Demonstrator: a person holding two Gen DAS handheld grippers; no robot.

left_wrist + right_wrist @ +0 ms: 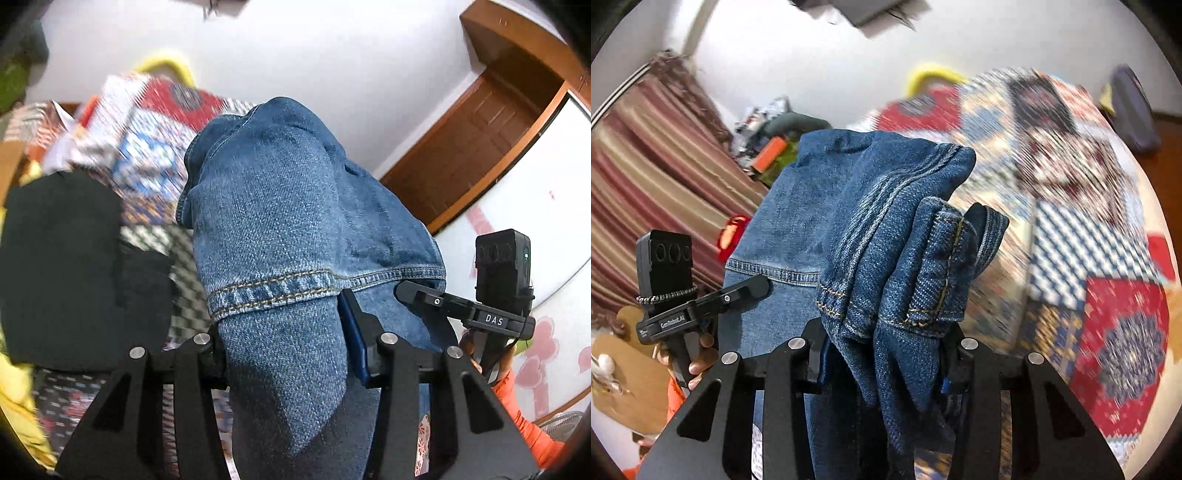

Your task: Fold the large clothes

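Note:
A pair of blue jeans hangs lifted in the air between both grippers. My left gripper is shut on a hemmed edge of the jeans, the denim bunched between its jaws. My right gripper is shut on the waistband part with a belt loop. The jeans drape over both grippers and hide the fingertips. The right gripper shows in the left wrist view, and the left gripper shows in the right wrist view, each against the denim.
Below lies a bed with a patchwork quilt in red, blue and white. A black garment lies on it at left, yellow cloth beside it. A wooden door is right, a striped curtain left.

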